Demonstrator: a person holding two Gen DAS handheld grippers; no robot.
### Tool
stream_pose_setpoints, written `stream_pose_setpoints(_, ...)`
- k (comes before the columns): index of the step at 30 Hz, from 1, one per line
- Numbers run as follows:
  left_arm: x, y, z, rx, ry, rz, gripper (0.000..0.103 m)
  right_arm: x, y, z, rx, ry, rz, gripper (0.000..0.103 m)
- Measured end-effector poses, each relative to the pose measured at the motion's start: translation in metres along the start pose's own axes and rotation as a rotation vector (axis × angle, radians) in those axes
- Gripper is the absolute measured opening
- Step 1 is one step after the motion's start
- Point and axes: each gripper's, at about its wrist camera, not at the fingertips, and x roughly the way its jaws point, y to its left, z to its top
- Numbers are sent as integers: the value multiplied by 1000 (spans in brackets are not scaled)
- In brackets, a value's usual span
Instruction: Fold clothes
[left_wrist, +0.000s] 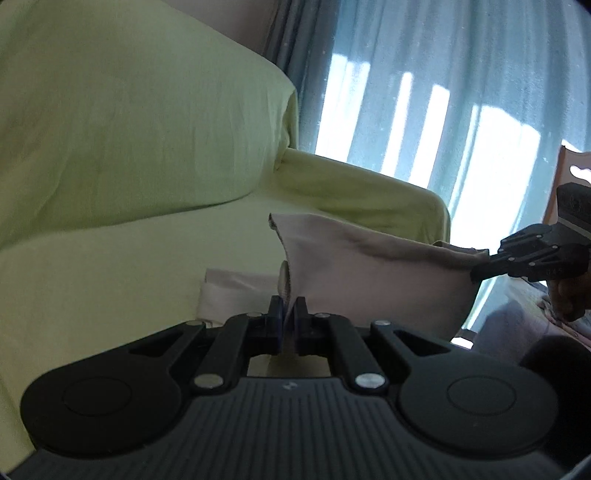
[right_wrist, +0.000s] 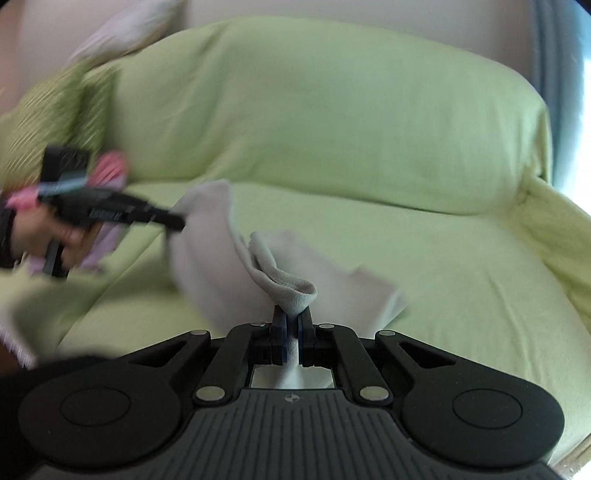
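green sofa (right_wrist: 332, 122); garment (left_wrist: 354, 258) stretched sideways between grippers.

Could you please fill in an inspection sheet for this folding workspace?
Surface: sofa under a green cover, seat lightly wrinkled.
Job's things: pale cloth held up between both grippers; a folded pale piece lies on the seat behind it.
Clutter: pink and lilac fabric at the seat's far end, blurred.
Grippers: left gripper and right gripper, jaws shut on the cloth.
Cables: nothing seen.
Surroundings: blue curtain over a bright window; wooden chair at the edge.
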Motion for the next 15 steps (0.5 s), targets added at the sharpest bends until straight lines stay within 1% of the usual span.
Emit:
stream_pose_setpoints(2,30,13,9,-44,16,32,3,28,-33,7,89,9,-7,5)
stream_pose_setpoints(3,47,18,12,-61,36,50,3,44,-50,10,138,19,-11,5)
stream_pose_setpoints(6,86,28,8,-66,116,105,3,92,-92,-3,319,38,-9,5)
stream_pose_setpoints(8,103,34,2,-73,161,134,3,118,-112,-17,445,58,9,9)
stream_pose_setpoints(9,105,36,0,-83,171,133,3,125,-119,-25,507,56,17,19)
stream_pose_setpoints(10,108,38,-2,-92,180,133,3,129,-123,-34,567,39,25,21)
stream_pose_setpoints(12,110,44,-3,-122,195,117,4,128,-137,-50,693,-12,66,23)
stream_pose_setpoints(13,110,47,-2,-142,202,102,8,127,-142,-57,751,-27,88,23)
stream_pose_setpoints(14,112,50,1,-158,204,76,12,125,-145,-59,781,-41,105,23)
stream_pose_setpoints(15,114,53,3,-174,207,49,18,122,-147,-58,785,-56,109,24)
